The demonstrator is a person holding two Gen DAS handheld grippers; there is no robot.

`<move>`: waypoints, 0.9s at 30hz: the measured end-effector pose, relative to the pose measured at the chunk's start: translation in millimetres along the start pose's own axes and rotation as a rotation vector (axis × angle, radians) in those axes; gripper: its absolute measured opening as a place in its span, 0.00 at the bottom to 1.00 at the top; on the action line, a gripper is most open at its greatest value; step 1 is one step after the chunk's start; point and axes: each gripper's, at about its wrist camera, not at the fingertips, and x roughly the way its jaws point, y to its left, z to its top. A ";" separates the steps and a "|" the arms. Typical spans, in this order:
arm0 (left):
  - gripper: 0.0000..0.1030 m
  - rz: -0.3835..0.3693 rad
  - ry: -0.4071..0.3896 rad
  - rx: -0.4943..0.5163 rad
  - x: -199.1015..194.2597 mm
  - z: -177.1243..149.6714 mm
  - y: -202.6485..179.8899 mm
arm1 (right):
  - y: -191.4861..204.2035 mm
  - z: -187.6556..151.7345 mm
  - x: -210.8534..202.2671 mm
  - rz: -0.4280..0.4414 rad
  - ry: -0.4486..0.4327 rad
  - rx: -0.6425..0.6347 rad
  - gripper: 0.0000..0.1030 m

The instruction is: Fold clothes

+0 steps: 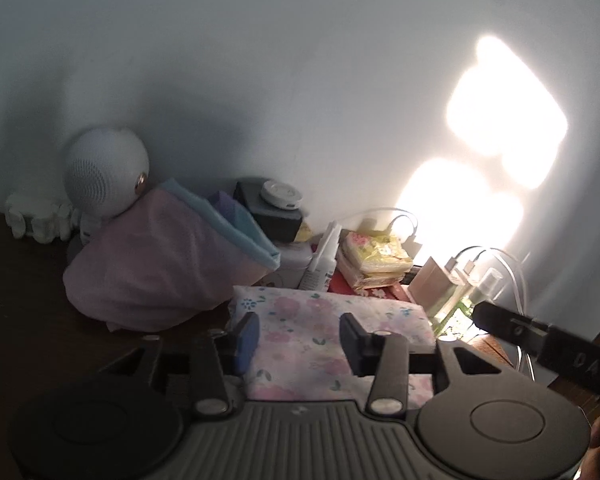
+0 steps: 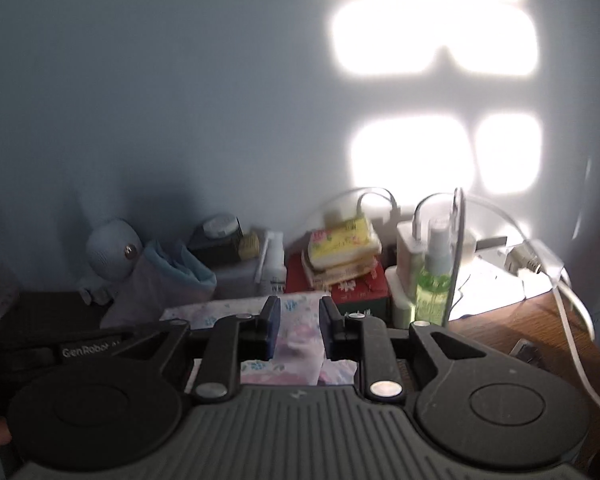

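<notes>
A folded floral cloth (image 1: 328,320), white with pink and blue flowers, lies on the dark wooden table in front of a pile of folded pink and blue clothes (image 1: 160,264). My left gripper (image 1: 300,340) is open, its jaws apart just above the floral cloth. My right gripper (image 2: 299,330) is open too, its jaws standing over the same cloth (image 2: 296,332). The right gripper's finger (image 1: 540,340) shows at the right of the left wrist view. The left gripper's body (image 2: 60,352) shows at the left of the right wrist view.
Against the pale wall stand a white round speaker (image 1: 104,176), a dark box (image 1: 272,212), a white spray bottle (image 1: 320,260), tissue packs (image 1: 376,256), chargers with white cables (image 2: 412,240) and a green spray bottle (image 2: 434,276). Sunlight patches fall on the wall.
</notes>
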 end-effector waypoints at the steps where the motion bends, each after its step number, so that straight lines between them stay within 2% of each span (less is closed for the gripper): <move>1: 0.55 0.014 -0.015 0.022 -8.7 -0.4 -4.5 | 1.7 7.4 -15.1 0.007 -0.015 -0.008 0.31; 2: 0.55 0.041 -0.010 0.032 -15.7 -2.5 -8.3 | 6.8 14.3 -33.8 0.018 -0.028 -0.020 0.44; 3: 0.54 0.056 0.004 0.044 -22.8 -4.9 -11.8 | 8.7 18.7 -47.3 0.023 -0.039 -0.035 0.50; 6: 0.54 0.064 0.006 0.111 -65.6 -10.5 -21.0 | 11.4 18.5 -75.2 -0.008 -0.033 -0.027 0.52; 9: 0.58 0.103 -0.026 0.106 -125.0 -13.1 -17.2 | 18.5 10.2 -109.3 0.011 -0.002 -0.027 0.55; 11: 0.69 0.136 -0.031 0.087 -158.8 -18.5 -11.8 | 25.2 0.6 -135.5 -0.001 -0.013 -0.061 0.71; 13: 0.73 0.163 -0.024 0.078 -185.7 -32.7 -4.0 | 30.6 -14.3 -160.1 0.001 -0.009 -0.075 0.74; 18: 0.74 0.199 0.030 0.044 -220.8 -105.3 4.4 | 44.8 -68.0 -202.5 0.019 0.045 -0.083 0.85; 22: 0.74 0.245 0.050 0.005 -239.4 -169.5 9.6 | 45.8 -118.2 -214.3 0.028 0.112 -0.044 0.91; 24: 0.74 0.273 0.059 0.016 -247.6 -195.3 10.2 | 49.3 -146.0 -220.4 0.043 0.139 -0.029 0.98; 27: 0.74 0.275 0.070 0.019 -260.9 -224.5 11.6 | 57.3 -185.5 -227.1 0.043 0.175 -0.018 1.00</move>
